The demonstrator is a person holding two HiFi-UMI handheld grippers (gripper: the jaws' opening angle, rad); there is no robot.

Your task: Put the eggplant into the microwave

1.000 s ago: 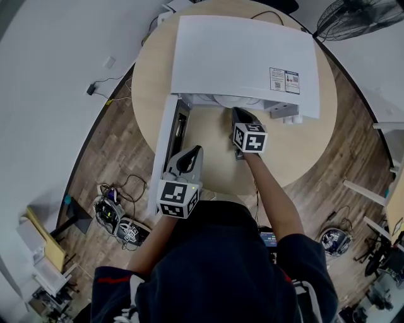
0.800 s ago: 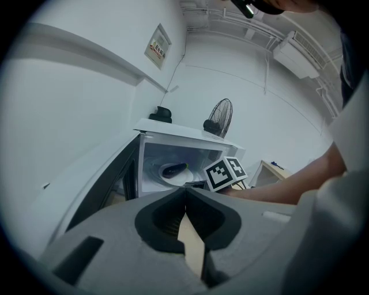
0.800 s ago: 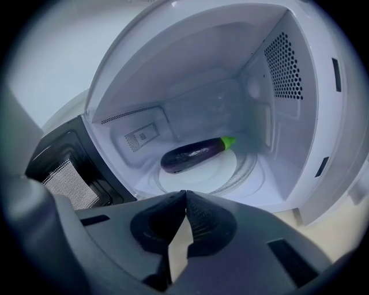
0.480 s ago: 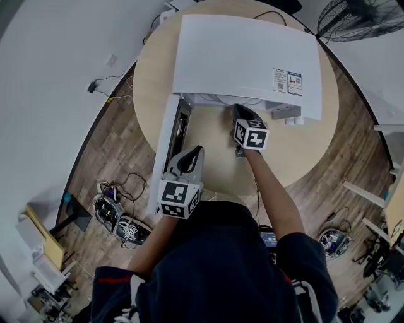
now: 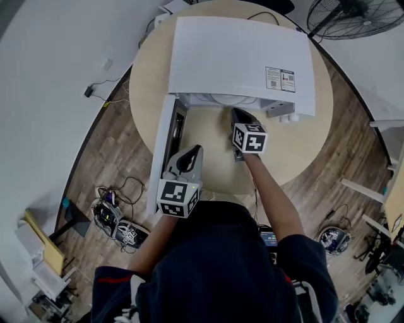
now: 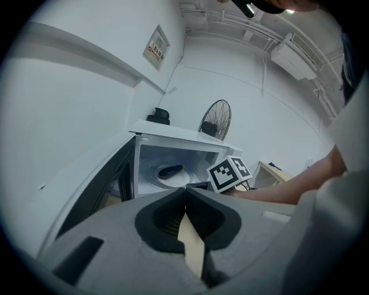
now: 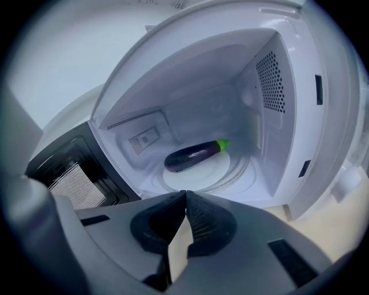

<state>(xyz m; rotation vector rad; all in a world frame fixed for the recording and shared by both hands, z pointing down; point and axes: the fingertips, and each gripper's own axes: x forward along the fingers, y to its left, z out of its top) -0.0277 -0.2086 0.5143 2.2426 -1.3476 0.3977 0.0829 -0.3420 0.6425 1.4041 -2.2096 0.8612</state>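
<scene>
Now that the eggplant (image 7: 194, 155) lies on the turntable (image 7: 222, 173) inside the microwave (image 7: 277, 115), placement looks done. Right tongs (image 7: 185, 199) and left tongs (image 6: 185, 196) are both pressed together, empty, in front of the opening. Next move, I'd say: swing the open door (image 5: 165, 151) closed with the left.

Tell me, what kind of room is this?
Probably a workroom or lab, not a kitchen: the microwave sits on a round table, a big fan stands behind it, and wired gadgets lie on the wood floor.
</scene>
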